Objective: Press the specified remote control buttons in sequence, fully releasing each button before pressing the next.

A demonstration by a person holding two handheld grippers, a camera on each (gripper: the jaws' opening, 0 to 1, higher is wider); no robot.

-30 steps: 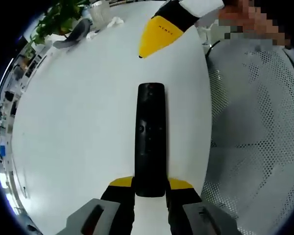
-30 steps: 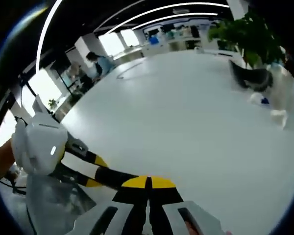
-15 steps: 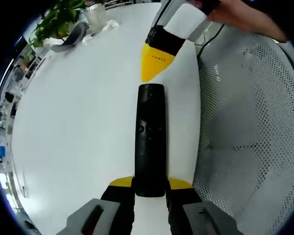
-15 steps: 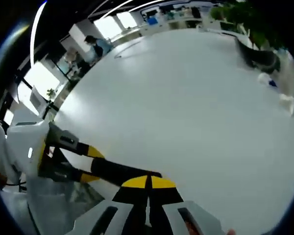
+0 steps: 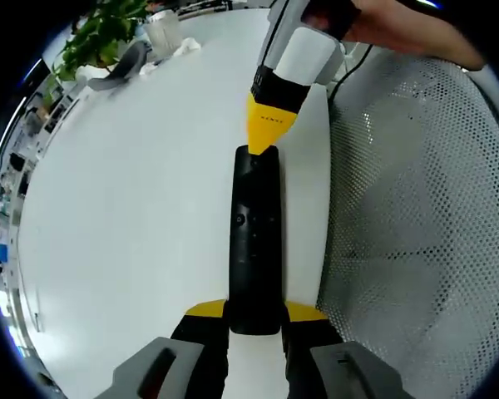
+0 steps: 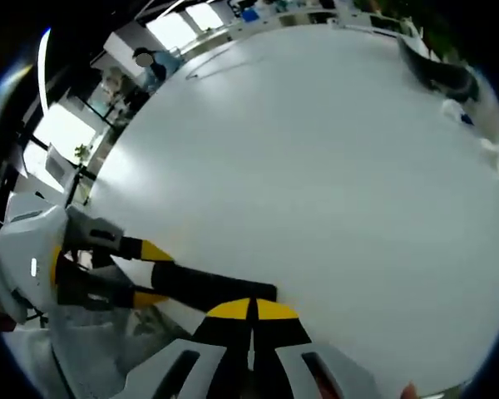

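A: Left gripper [image 5: 255,320] fingers [image 5: 201,310] pinched the near end of the black remote [image 5: 255,241], which lay lengthwise on the white bench [image 5: 133,208] near its edge.

B: Right gripper [image 6: 251,310]?

A: Its fingers [image 6: 229,309] were pressed together, yellow tips touching the remote's far end in the left gripper view.

B: Surroundings?

A: White mesh chair [image 5: 416,224] beside the bench. Plant [image 5: 96,33] and a grey object [image 5: 121,65] at the far side.

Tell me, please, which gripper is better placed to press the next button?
Right gripper: its shut tip sits at the remote's far end, while the left gripper is occupied clamping the near end.
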